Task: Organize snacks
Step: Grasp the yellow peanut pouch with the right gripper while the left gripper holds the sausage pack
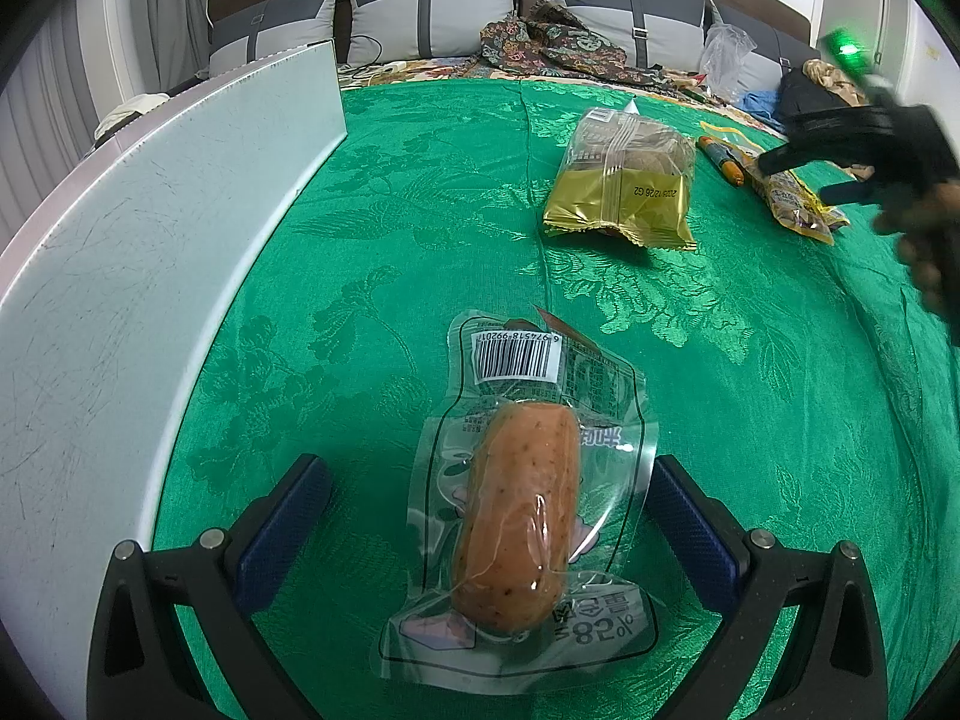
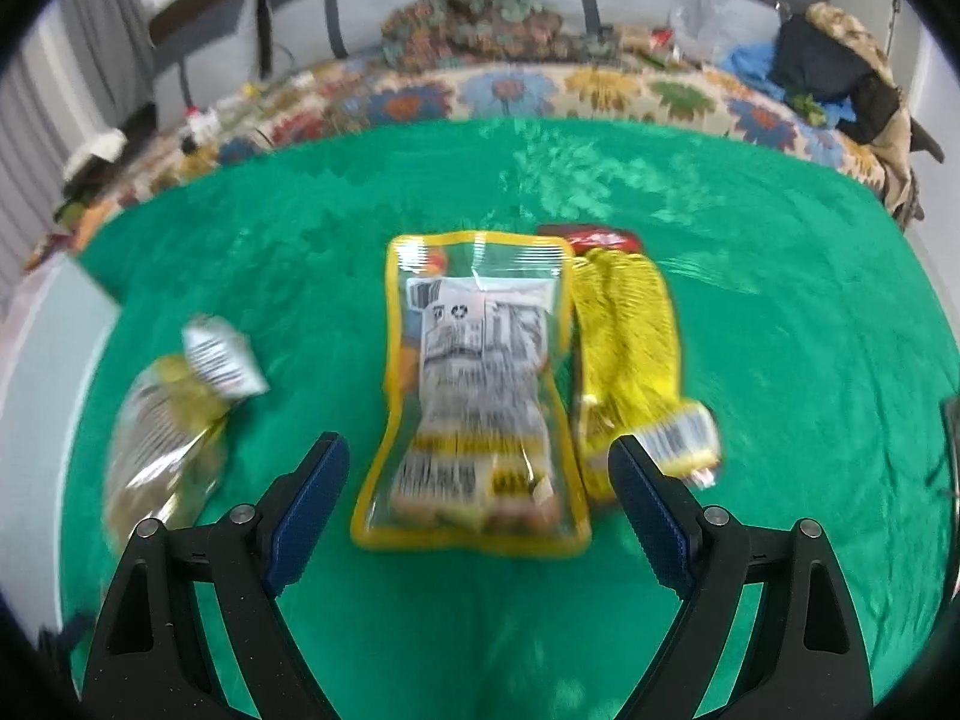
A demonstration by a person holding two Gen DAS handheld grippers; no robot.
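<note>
A sausage in a clear vacuum pack (image 1: pixel 519 516) lies on the green cloth (image 1: pixel 390 228) between the fingers of my open left gripper (image 1: pixel 486 480), not gripped. Beyond it sits a gold cake packet (image 1: pixel 627 180). My right gripper (image 1: pixel 798 171) shows at the far right of the left wrist view, over a yellow snack bag (image 1: pixel 798 201). In the blurred right wrist view my open right gripper (image 2: pixel 480 462) straddles a yellow-edged clear packet (image 2: pixel 480 396), with a yellow bag (image 2: pixel 630 354) touching its right side and the gold packet (image 2: pixel 168 438) to the left.
A white box with a tall wall (image 1: pixel 150 252) stands along the left side of the cloth. A small orange tube (image 1: pixel 720 159) lies near the yellow bag. A red packet (image 2: pixel 600 237) peeks from behind the yellow bag. Cushions and clutter line the bed (image 1: pixel 540 42) behind.
</note>
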